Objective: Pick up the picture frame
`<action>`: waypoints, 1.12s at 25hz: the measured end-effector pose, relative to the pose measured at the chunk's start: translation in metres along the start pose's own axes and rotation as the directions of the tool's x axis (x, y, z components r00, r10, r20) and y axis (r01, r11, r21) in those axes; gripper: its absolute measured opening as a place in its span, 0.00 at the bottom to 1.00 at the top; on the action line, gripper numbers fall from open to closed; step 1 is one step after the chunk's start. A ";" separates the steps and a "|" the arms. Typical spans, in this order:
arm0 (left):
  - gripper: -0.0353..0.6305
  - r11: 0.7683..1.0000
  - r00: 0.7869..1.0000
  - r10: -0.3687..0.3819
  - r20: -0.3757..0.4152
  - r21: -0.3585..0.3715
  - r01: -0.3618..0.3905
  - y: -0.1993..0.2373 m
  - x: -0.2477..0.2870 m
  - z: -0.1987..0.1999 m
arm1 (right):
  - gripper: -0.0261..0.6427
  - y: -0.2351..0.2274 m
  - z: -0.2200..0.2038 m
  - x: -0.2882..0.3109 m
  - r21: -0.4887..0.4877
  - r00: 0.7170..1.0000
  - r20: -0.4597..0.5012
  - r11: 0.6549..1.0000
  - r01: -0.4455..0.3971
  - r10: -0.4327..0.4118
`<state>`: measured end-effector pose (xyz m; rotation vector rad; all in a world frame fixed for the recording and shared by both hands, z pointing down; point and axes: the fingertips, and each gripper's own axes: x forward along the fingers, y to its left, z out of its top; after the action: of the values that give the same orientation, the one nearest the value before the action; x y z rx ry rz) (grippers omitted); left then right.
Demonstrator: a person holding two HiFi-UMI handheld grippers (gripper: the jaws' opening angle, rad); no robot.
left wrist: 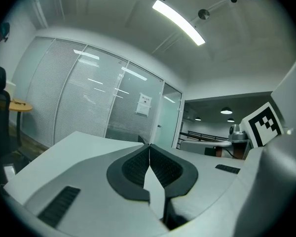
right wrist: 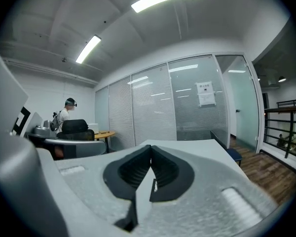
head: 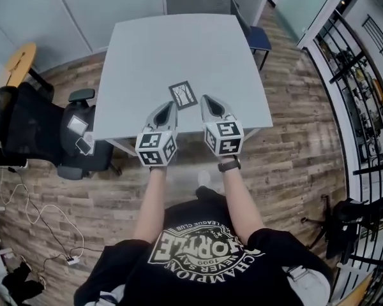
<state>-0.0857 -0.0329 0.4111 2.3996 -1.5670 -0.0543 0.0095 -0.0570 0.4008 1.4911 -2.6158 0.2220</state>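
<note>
A small dark picture frame (head: 182, 95) lies flat on the grey table (head: 147, 50), close to its near edge. My left gripper (head: 168, 104) is shut and empty, its tips just left of and below the frame. Just right of the frame, my right gripper (head: 206, 99) is shut with nothing in it. In the left gripper view the left gripper (left wrist: 149, 147) shows its dark pads pressed together over the tabletop. The right gripper (right wrist: 151, 147) looks the same in the right gripper view. The frame is hidden in both gripper views.
A black office chair (head: 45, 132) stands left of the table and a blue chair (head: 255, 37) at its far right corner. A black railing (head: 364, 94) runs along the right. A person (right wrist: 66, 113) sits by a desk in the right gripper view.
</note>
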 end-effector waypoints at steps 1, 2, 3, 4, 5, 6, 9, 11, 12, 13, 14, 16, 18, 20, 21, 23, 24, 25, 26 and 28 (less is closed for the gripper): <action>0.06 1.000 1.000 0.015 0.002 0.003 -0.015 0.001 0.013 0.005 | 0.04 -0.014 0.006 0.010 0.008 1.000 0.002 1.000 -0.009 0.009; 0.06 1.000 1.000 0.028 0.001 0.004 -0.028 0.001 0.027 0.007 | 0.04 -0.028 0.010 0.019 0.018 1.000 0.002 1.000 -0.017 0.017; 0.06 0.999 0.999 0.042 -0.003 0.002 -0.042 0.002 0.039 0.008 | 0.04 -0.041 0.011 0.027 0.026 1.000 -0.002 0.999 -0.025 0.025; 0.06 0.998 0.998 0.056 -0.008 -0.002 -0.056 0.004 0.051 0.006 | 0.04 -0.051 0.010 0.034 0.032 0.999 -0.010 0.999 -0.036 0.036; 0.06 0.997 0.997 0.072 -0.014 -0.008 -0.072 0.005 0.060 0.004 | 0.04 -0.061 0.006 0.041 0.038 0.999 -0.021 0.998 -0.049 0.050; 0.06 0.996 0.996 0.088 -0.019 -0.014 -0.088 0.005 0.069 0.000 | 0.04 -0.069 0.001 0.047 0.043 0.997 -0.031 0.997 -0.064 0.065; 0.06 0.991 0.990 0.129 -0.049 -0.009 -0.130 0.006 0.091 -0.015 | 0.04 -0.095 -0.010 0.065 0.066 0.996 -0.041 0.995 -0.076 0.079; 0.06 0.989 0.985 0.150 -0.089 0.003 -0.150 0.011 0.101 -0.028 | 0.04 -0.106 -0.013 0.076 0.069 0.998 -0.025 0.996 -0.058 0.060; 0.06 0.987 0.981 0.162 -0.107 0.003 -0.162 0.017 0.104 -0.034 | 0.04 -0.107 -0.016 0.082 0.064 0.997 -0.025 0.996 -0.065 0.066; 0.06 0.984 0.977 0.174 -0.121 -0.003 -0.176 0.023 0.107 -0.039 | 0.04 -0.105 -0.019 0.089 0.060 0.996 -0.032 0.995 -0.081 0.083; 0.06 0.982 0.974 0.185 -0.129 -0.012 -0.188 0.030 0.109 -0.043 | 0.04 -0.103 -0.022 0.097 0.062 0.994 -0.042 0.993 -0.099 0.102; 0.06 0.978 0.970 0.202 -0.138 -0.027 -0.207 0.042 0.117 -0.048 | 0.04 -0.102 -0.030 0.113 0.072 0.990 -0.066 0.990 -0.123 0.128; 0.06 0.975 0.965 0.212 -0.154 -0.035 -0.220 0.051 0.124 -0.055 | 0.04 -0.101 -0.043 0.125 0.076 0.983 -0.101 0.987 -0.144 0.152; 0.06 0.972 0.959 0.218 -0.181 -0.044 -0.229 0.062 0.131 -0.068 | 0.04 -0.097 -0.060 0.138 0.078 0.974 -0.144 0.983 -0.164 0.174; 0.06 0.971 0.956 0.219 -0.194 -0.049 -0.233 0.068 0.135 -0.075 | 0.04 -0.096 -0.068 0.145 0.079 0.970 -0.164 0.982 -0.170 0.181; 0.06 0.970 0.951 0.216 -0.223 -0.062 -0.235 0.081 0.145 -0.090 | 0.04 -0.095 -0.083 0.161 0.080 0.962 -0.200 0.981 -0.174 0.187; 0.06 0.969 0.948 0.212 -0.238 -0.073 -0.235 0.088 0.150 -0.097 | 0.04 -0.095 -0.090 0.169 0.078 0.958 -0.218 0.982 -0.174 0.187; 0.06 0.967 0.945 0.209 -0.253 -0.088 -0.238 0.095 0.155 -0.105 | 0.04 -0.096 -0.097 0.177 0.076 0.953 -0.238 0.982 -0.174 0.188; 0.06 0.964 0.941 0.209 -0.267 -0.107 -0.244 0.103 0.159 -0.112 | 0.04 -0.096 -0.104 0.184 0.074 0.947 -0.260 0.982 -0.176 0.190; 0.06 0.956 0.931 0.212 -0.298 -0.135 -0.261 0.119 0.168 -0.126 | 0.04 -0.096 -0.118 0.201 0.073 0.933 -0.300 0.980 -0.184 0.197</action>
<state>-0.1005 -0.2030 0.5815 1.9714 -1.6296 0.1838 -0.0055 -0.2531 0.5588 1.1065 -2.5107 0.4907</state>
